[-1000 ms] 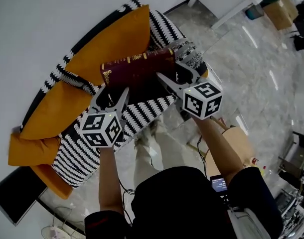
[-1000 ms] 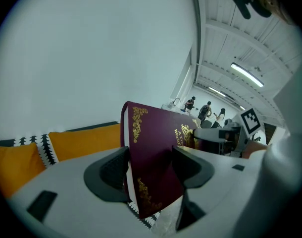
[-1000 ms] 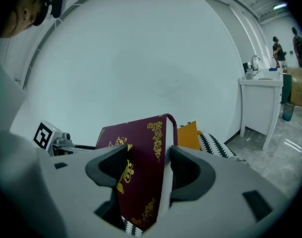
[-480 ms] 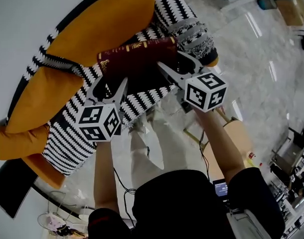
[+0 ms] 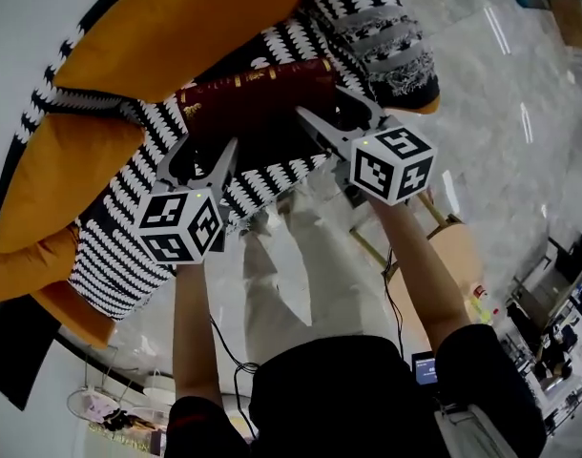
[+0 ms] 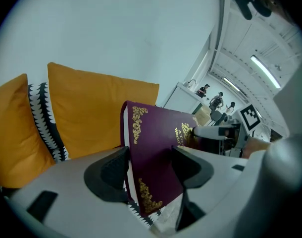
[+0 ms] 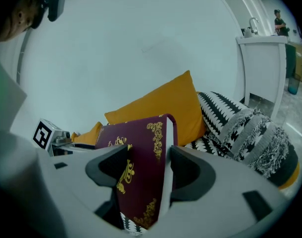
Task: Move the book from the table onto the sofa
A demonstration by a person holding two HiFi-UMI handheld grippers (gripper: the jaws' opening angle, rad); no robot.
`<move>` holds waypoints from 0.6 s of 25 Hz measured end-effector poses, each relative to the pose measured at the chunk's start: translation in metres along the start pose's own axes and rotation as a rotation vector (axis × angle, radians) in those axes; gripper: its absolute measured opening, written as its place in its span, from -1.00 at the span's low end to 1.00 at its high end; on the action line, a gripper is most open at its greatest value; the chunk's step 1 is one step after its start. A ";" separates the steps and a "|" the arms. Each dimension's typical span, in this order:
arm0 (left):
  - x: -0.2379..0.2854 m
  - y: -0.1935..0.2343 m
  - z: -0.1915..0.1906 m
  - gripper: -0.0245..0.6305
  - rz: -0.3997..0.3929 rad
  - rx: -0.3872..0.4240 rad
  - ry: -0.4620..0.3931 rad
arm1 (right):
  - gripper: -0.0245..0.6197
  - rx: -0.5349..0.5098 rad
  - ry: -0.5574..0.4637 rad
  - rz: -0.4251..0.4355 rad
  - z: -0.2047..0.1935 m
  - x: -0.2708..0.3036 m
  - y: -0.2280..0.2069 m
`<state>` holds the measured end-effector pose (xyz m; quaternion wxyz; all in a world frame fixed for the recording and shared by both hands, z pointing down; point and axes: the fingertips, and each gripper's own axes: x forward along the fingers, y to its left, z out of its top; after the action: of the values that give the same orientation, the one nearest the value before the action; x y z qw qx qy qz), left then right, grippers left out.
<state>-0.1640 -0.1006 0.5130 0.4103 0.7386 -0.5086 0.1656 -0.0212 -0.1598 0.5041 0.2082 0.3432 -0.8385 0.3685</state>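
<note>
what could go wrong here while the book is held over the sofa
1. The book is clamped only at its two ends, by the left gripper and the right gripper. If one opens first, the book could swing down or twist.
2. It hangs close to the orange cushion, so it might land leaning on it and slide across the sofa seat.

Maroon book (image 5: 258, 113) held between left tongs (image 5: 203, 160) and right tongs (image 5: 324, 108), over striped sofa (image 5: 119, 256), orange cushions (image 5: 176, 27) behind
</note>
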 end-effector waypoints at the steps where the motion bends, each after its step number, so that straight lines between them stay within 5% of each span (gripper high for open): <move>1: 0.006 0.003 -0.007 -0.05 0.000 -0.009 0.005 | -0.03 0.003 0.008 -0.002 -0.006 0.005 -0.005; 15: 0.088 0.049 -0.089 -0.05 0.000 -0.075 0.105 | -0.03 0.074 0.100 -0.023 -0.092 0.074 -0.069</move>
<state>-0.1543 -0.0929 0.6465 0.4641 0.7130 -0.4921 0.1848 -0.0123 -0.1550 0.6401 0.2411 0.3415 -0.8089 0.4134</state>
